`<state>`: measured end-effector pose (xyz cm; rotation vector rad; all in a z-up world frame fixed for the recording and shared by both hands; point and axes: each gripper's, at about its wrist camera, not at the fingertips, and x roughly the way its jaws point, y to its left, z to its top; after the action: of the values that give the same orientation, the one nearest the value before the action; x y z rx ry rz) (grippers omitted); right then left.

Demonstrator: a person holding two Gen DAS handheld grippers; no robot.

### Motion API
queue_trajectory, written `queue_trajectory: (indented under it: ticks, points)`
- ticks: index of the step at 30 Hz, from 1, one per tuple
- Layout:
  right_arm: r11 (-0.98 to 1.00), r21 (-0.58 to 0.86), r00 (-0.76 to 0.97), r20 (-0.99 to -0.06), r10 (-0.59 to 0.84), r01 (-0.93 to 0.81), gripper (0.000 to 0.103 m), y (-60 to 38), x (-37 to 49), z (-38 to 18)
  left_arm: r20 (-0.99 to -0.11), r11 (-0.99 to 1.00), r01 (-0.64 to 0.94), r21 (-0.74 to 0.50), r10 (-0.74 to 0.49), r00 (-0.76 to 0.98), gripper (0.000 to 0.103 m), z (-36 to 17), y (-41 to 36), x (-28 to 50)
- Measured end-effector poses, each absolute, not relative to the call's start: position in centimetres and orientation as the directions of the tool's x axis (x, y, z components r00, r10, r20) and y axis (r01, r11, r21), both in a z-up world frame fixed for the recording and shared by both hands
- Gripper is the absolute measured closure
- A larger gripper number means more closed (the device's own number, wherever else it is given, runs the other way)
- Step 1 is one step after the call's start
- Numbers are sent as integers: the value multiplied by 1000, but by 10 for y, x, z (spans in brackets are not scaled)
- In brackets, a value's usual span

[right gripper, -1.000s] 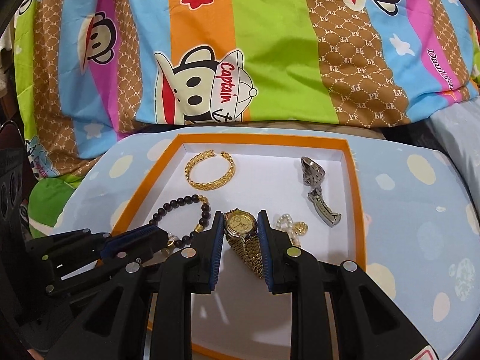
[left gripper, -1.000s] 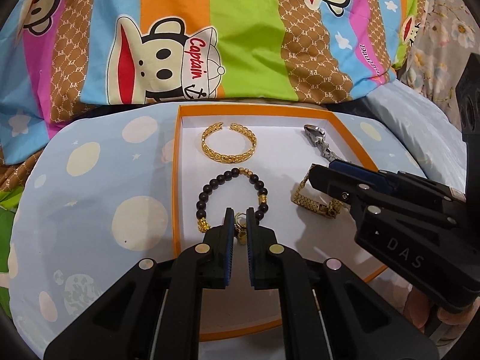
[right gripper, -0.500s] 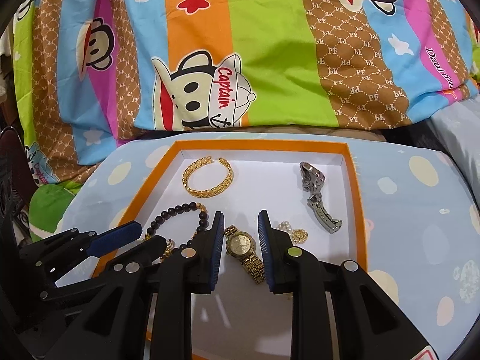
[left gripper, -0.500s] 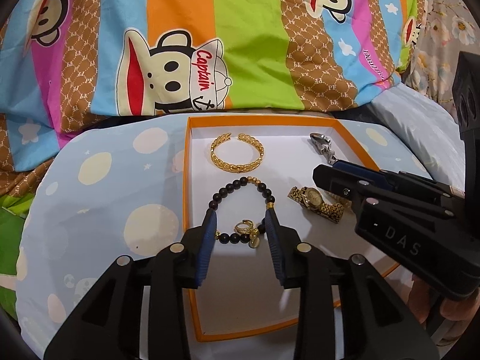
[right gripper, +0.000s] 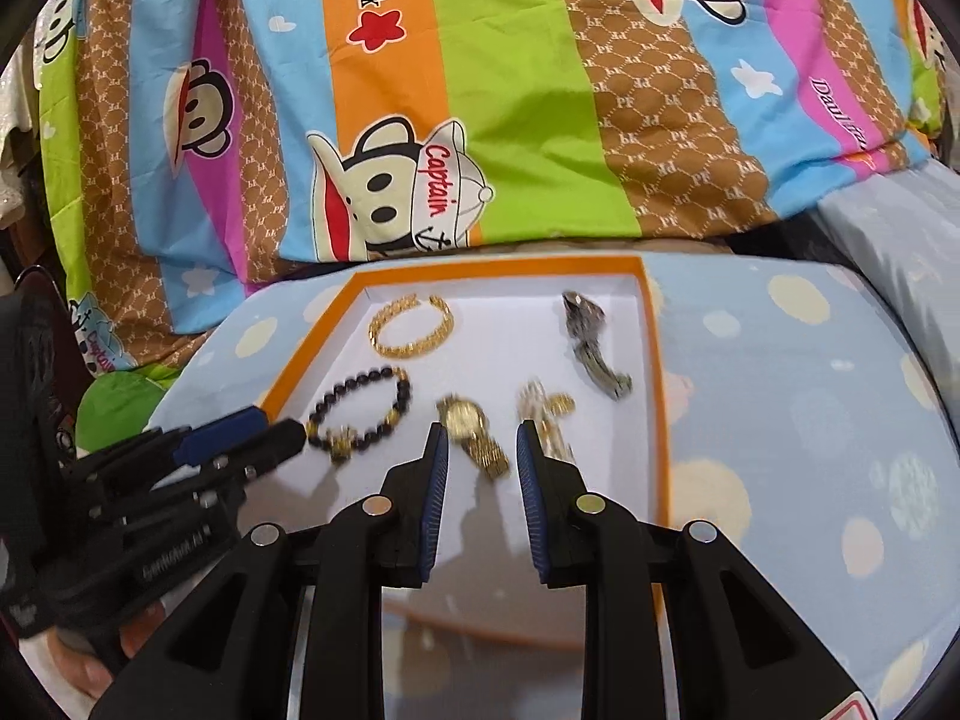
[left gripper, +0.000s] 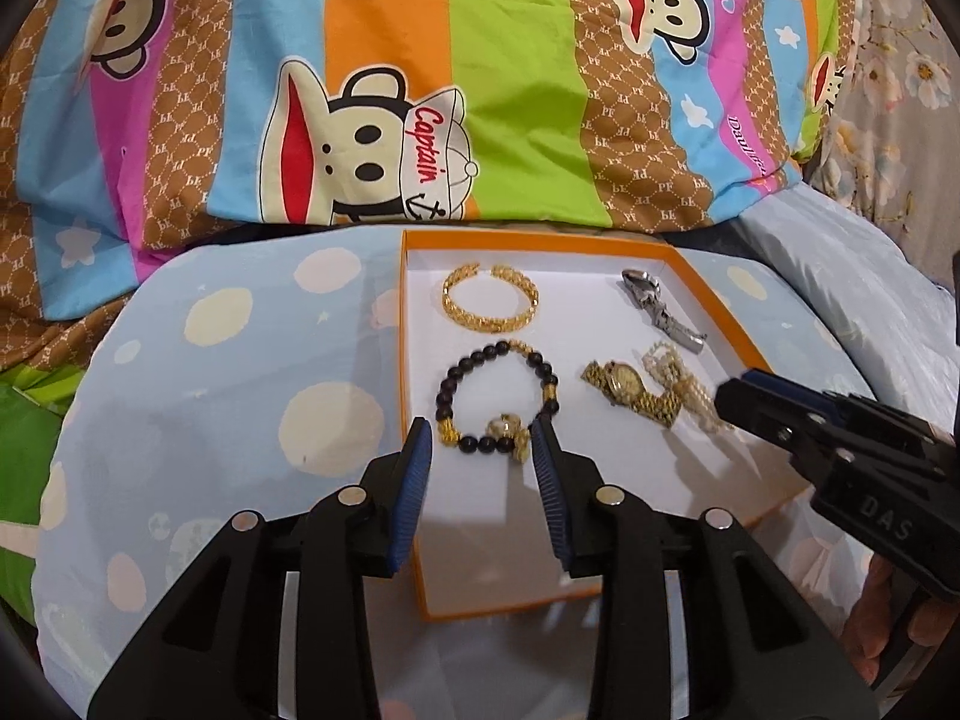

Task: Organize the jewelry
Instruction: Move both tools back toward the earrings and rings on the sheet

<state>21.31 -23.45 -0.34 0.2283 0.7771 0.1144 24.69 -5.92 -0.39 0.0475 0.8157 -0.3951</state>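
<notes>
Both grippers are above the near part of the orange box (left gripper: 708,285), and both have their jaws spread wide, holding nothing. The left gripper (left gripper: 480,444) has its tips close on each side of the near end of the black bead bracelet (left gripper: 498,399), where a small gold ring (left gripper: 510,429) lies on the beads. The right gripper (right gripper: 482,441) has the gold watch (right gripper: 474,435) between its tips.

All the jewelry already lies inside the orange box, so my guess is the job is nearly done and the pieces are just being set apart neatly. To do this well, lift the grippers straight up so a tip does not catch the beads or drag the watch band. The pearl strand (left gripper: 681,381) lies touching the gold watch, on the side away from the bead bracelet, so those two could tangle; it may help to nudge them apart gently.

Counting what is in the box: one gold bangle (left gripper: 489,303) at the far side, one black bead bracelet, one gold ring, one gold watch, one pearl strand, and one silver watch (left gripper: 660,312) in the far corner
</notes>
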Motion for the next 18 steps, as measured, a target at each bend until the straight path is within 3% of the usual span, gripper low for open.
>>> queue_trajectory:
  ticks: [8,18]
  points:
    - [979,204,704,-694,149,-6,79,-228,176,-11,-717,925,378,-32,-285,636,69,-9,-62,209]
    - [980,194,706,-688,165,-39,79,-217,139,-11,-715,926,374,-53,-297,633,69,-8,-46,175]
